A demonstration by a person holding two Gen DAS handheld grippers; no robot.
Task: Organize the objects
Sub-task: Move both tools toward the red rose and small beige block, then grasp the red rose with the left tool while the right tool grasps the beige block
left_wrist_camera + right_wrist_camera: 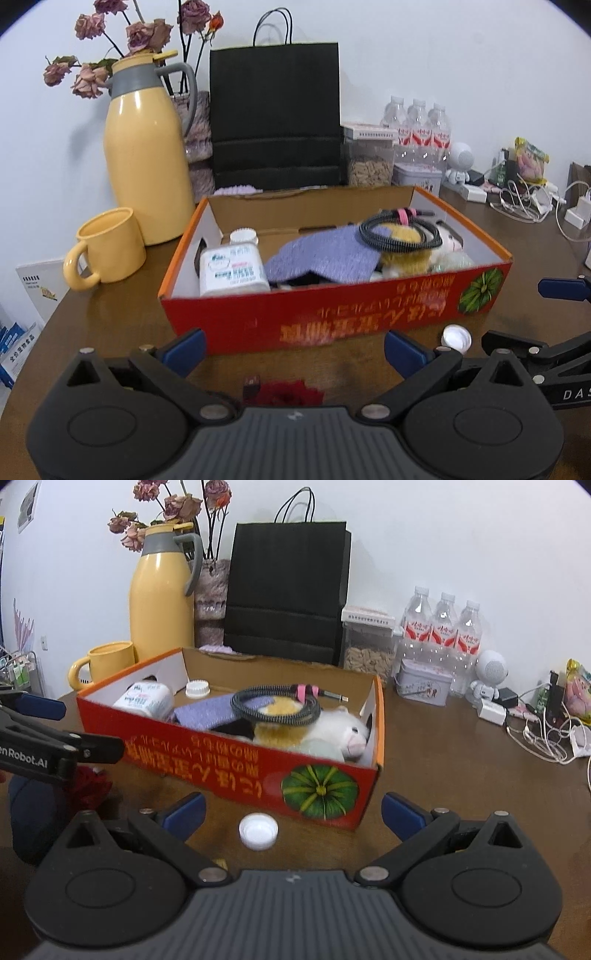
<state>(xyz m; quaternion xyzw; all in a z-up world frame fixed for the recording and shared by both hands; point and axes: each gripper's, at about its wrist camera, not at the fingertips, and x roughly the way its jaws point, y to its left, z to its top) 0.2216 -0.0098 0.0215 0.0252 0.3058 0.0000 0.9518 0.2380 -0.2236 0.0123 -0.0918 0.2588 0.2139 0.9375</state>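
- Left gripper [294,349] has its blue-tipped jaws spread wide, holding nothing; a red fuzzy item [290,393] lies on the table between them.
- Right gripper [293,814] is likewise spread and empty, with a white bottle cap [258,830] on the wooden table [461,775] between its fingers.
- Just beyond both stands the red cardboard box [236,768], holding a white pill bottle [232,267], purple cloth [325,254], coiled black cable [275,705] and plush cat [332,731].
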